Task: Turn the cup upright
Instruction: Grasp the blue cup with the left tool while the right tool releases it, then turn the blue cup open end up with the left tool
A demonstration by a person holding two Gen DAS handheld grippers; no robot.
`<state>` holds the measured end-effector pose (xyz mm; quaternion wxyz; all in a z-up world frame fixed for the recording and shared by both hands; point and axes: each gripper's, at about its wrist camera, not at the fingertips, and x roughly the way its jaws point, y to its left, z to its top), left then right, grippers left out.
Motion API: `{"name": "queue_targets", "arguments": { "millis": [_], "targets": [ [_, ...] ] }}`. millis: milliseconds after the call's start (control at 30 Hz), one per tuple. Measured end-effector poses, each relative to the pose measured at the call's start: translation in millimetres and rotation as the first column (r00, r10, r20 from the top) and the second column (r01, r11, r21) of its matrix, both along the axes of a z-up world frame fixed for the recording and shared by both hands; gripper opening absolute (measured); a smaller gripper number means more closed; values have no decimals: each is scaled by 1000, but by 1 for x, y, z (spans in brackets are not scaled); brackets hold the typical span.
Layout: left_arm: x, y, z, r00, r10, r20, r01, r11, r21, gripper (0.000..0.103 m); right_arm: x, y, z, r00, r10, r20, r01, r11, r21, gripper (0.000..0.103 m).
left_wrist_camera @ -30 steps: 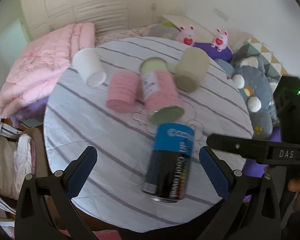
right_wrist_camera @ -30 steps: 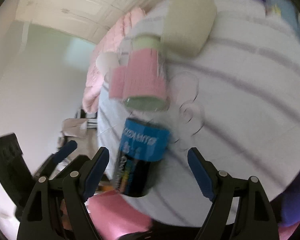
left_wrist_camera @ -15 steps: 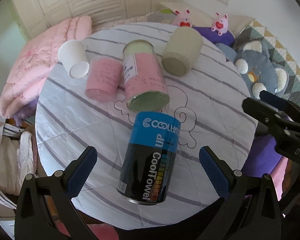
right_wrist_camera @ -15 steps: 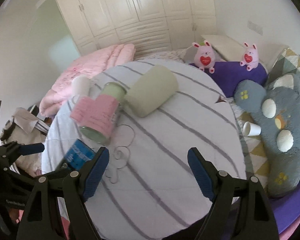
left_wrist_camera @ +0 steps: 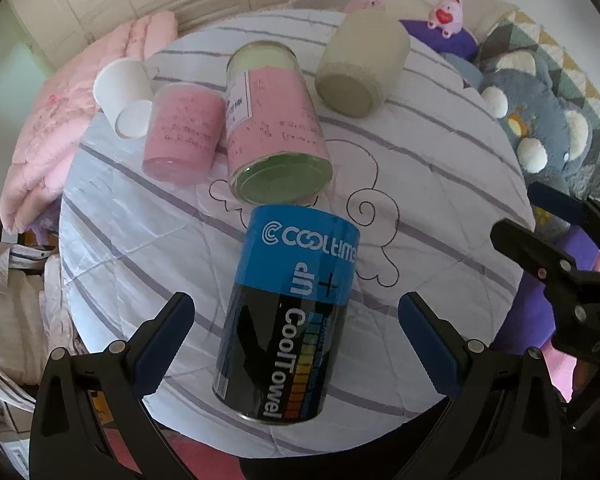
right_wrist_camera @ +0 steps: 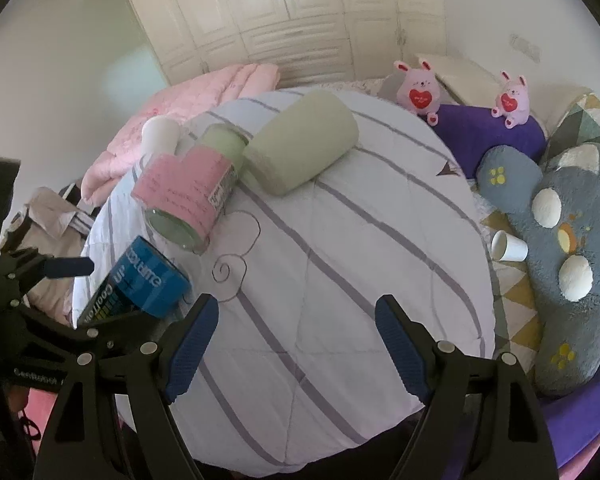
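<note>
The blue-and-black cup [left_wrist_camera: 288, 312] lay on its side near the round worktop's [left_wrist_camera: 148, 240] front edge, base toward the rim, between the wide-open fingers of the left tool [left_wrist_camera: 296, 328], which touched nothing. The right tool [right_wrist_camera: 296, 340], also spread wide and empty, hung over bare striped cloth. Behind the cup, the pink-labelled jar [left_wrist_camera: 274, 128] lay close
</note>
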<state>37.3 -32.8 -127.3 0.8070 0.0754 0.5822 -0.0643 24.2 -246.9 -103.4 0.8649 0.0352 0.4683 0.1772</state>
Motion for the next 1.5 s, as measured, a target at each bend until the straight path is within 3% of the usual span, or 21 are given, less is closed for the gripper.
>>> {"name": "queue_targets", "arguments": {
  "millis": [267, 400, 467, 500, 533, 700, 1133, 1400, 1500],
  "targets": [
    [21, -3, -21, 997, 17, -82, -15, 1000, 22, 103, 3, -5, -10, 999, 17, -51, -17, 1000, 14, 82],
    [25, -8, -23, 997, 20, -73, -14, 996, 86, 102, 5, -6, -16, 997, 31, -78, -29, 999, 20, 82],
    [27, -10, -22, 998, 21, -63, -15, 995, 101, 93, 6, -6, -19, 995, 37, -87, -36, 999, 23, 82],
    [28, -10, -22, 998, 23, -65, -16, 995, 99, 78, 6, -6, -20, 995, 40, -93, -38, 999, 23, 82],
    [29, -11, -23, 997, 24, -77, -17, 996, 88, 73, 7, -7, -21, 995, 42, -96, -40, 999, 24, 82],
    [27, -16, -20, 997, 38, -61, -32, 995, 91, 72, 7, -6, -24, 992, 67, -107, -64, 998, 30, 82],
    [25, -57, 23, 993, -28, 112, 35, 998, -60, 72, 6, -22, -29, 991, 71, -114, -66, 997, 50, 82],
    [36, -67, 38, 972, -14, 234, 47, 989, -138, 71, 8, -20, -29, 992, 97, -83, -91, 993, 74, 82],
    [29, -58, 50, 952, 10, 306, 51, 980, -190, 70, 11, -18, -29, 994, 83, -72, -78, 994, 76, 82]
  ]
}}
